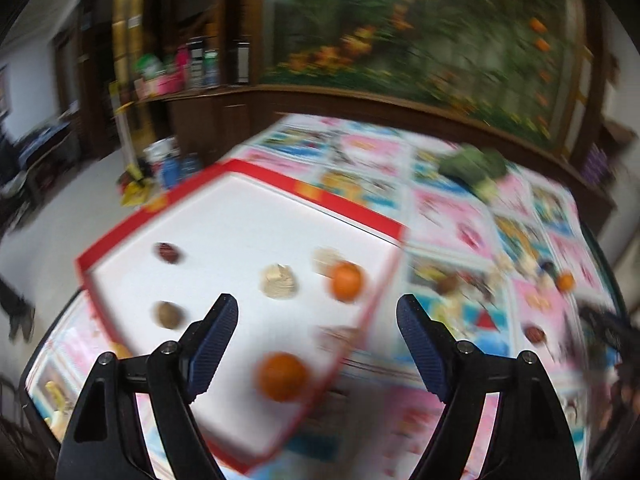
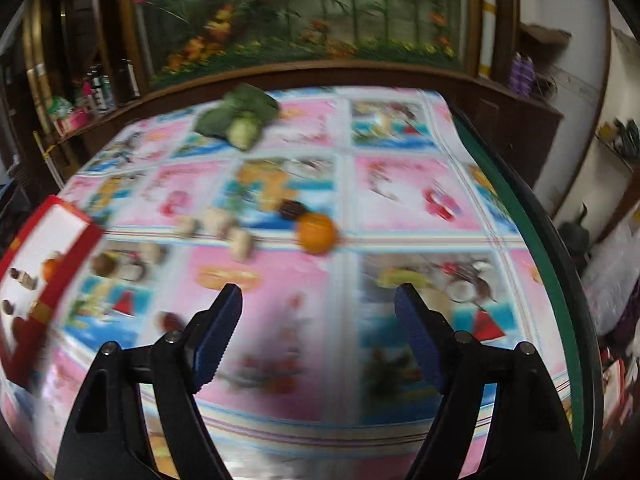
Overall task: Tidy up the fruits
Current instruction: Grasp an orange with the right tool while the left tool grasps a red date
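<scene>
The desk (image 2: 400, 208) is seen blurred, covered by a pink and blue cartoon cloth. A red-rimmed white tray (image 1: 248, 216) is set at its left edge. A green vegetable (image 2: 240, 120) is found near the far edge. Two oranges (image 1: 282, 376) and some small brown and pale fruits are laid in the tray; another orange (image 2: 317, 233) is left mid-desk. The left tongs (image 1: 318, 312) are held open and empty over the tray, the right tongs (image 2: 318, 300) open and empty over the cloth.

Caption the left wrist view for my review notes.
Open left hand-held gripper above red-rimmed tray holding two oranges.
</scene>
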Demonstrator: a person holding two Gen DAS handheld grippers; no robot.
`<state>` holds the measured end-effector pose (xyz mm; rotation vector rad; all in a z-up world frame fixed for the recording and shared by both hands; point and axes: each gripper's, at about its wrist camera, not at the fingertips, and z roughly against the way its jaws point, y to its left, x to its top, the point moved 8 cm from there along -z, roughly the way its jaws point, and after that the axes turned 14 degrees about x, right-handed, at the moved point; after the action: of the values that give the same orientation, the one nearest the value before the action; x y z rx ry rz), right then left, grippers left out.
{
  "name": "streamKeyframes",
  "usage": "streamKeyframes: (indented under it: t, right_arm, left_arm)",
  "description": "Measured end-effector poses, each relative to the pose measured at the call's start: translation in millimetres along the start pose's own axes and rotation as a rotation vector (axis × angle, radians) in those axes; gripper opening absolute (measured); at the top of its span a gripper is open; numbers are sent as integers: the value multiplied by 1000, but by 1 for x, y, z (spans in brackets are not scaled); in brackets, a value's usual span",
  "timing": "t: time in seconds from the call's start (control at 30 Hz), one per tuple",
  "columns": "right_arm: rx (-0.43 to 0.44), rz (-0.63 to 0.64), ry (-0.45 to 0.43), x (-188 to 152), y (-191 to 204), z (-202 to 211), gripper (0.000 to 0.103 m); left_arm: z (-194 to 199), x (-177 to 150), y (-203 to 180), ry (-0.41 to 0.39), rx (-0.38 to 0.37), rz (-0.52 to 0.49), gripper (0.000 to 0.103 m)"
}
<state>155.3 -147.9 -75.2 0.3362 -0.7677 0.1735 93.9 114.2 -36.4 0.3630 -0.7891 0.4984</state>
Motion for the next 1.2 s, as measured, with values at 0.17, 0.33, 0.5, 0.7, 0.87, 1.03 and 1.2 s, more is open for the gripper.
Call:
streamKeyframes:
  t: [0.17, 0.33, 0.5, 0.7, 0.87, 1.03, 1.2]
  right_arm:
    - [11, 33, 37, 11, -3, -29, 63]
    - [-10, 45, 57, 30, -1, -59, 46]
    - [15, 13, 64, 29, -1, -53, 31]
    - [51, -20, -6, 15, -6, -8, 31]
    - [85, -60, -62, 12, -14, 10, 31]
    - [113, -66, -62, 10, -15, 6, 31]
    - [123, -52, -67, 10, -11, 8, 31]
  left_arm:
    - [10, -21, -60, 29, -104, -140, 81]
    - [11, -38, -107, 56, -164, -227, 81]
    - [15, -45, -145, 74, -225, -254, 81]
    - [7, -50, -189, 120, -261, -283, 81]
    - [-2, -49, -196, 95, -192, -284, 45]
    - [0, -51, -191, 92, -210, -310, 31]
    - [8, -58, -169, 123, -231, -293, 31]
